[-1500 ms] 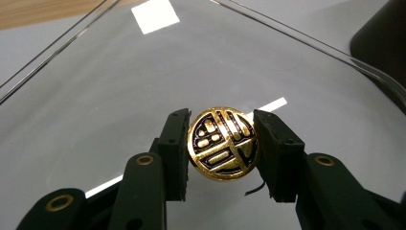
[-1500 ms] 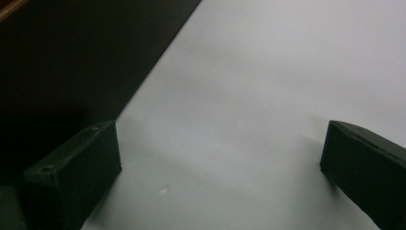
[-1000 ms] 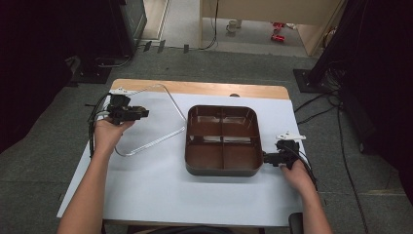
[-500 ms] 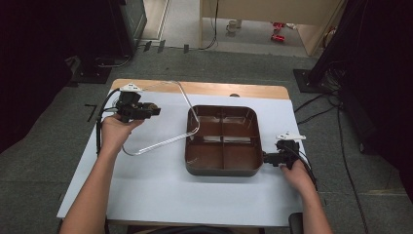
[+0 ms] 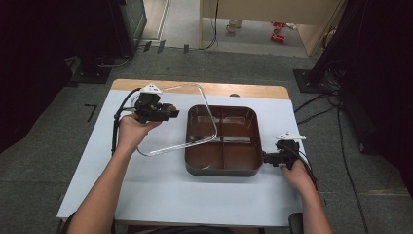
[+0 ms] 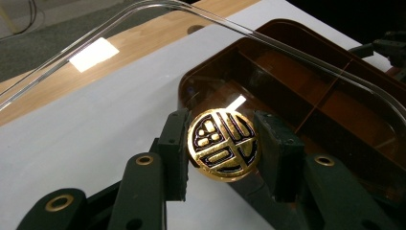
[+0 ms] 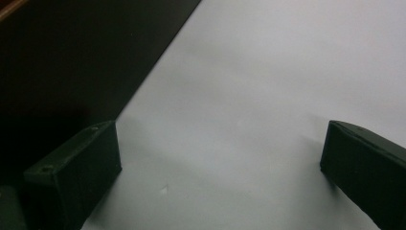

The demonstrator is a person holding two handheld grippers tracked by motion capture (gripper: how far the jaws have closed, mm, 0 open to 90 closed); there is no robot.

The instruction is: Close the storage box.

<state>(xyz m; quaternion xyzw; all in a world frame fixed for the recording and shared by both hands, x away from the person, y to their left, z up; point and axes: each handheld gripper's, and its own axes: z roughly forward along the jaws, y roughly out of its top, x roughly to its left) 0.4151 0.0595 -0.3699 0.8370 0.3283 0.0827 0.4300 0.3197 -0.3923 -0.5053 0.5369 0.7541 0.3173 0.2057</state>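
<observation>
White table [image 5: 195, 195], wood-edged, on grey carpet.
Left gripper [image 6: 221, 146] pinches clear lid's gold knob [image 6: 222, 144], apparently above brown tray [image 5: 223, 168]; right gripper [image 7: 218, 167] spread.

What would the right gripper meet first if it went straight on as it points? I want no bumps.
Likely the brown tray: the right gripper points at its near right wall, fingers open on the white table. Depth is unclear, but nothing lies between.

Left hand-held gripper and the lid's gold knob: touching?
Touching. In the left gripper view, both jaws of the left hand-held gripper press against opposite edges of the gold knob, with no gap on either side.
</observation>
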